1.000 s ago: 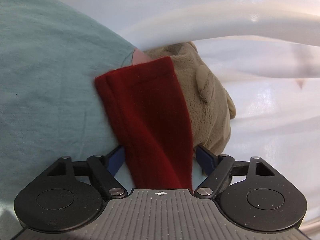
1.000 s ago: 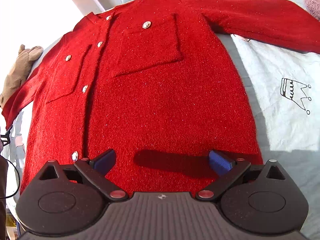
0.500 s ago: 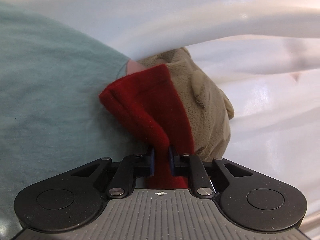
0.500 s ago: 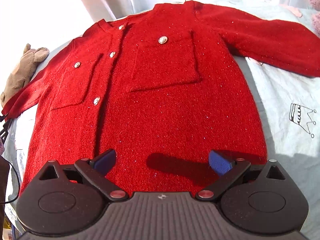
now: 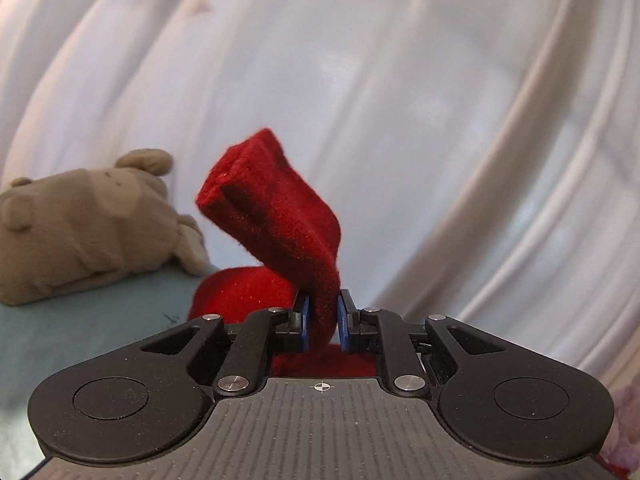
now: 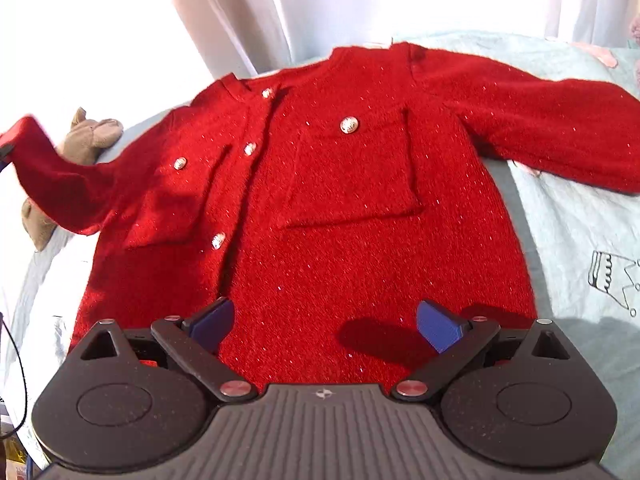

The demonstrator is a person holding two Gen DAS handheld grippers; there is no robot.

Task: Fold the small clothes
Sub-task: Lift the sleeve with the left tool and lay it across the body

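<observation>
Red knit sleeve [image 5: 276,216], flat a moment ago, now hangs lifted, pinched in the left gripper [image 5: 322,322]. The right gripper [image 6: 326,326] hovers open over the cardigan [image 6: 320,200]; folding the sleeve inward looks next.

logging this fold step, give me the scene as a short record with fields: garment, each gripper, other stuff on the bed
garment: red cardigan, front up on the light blue sheet
left gripper: shut on the sleeve cuff, cuff lifted off the sheet
right gripper: open, over the hem, holding nothing
other sleeve: lying flat, spread outward
nearby: tan plush toy beside the lifted sleeve
backdrop: white curtain
</observation>
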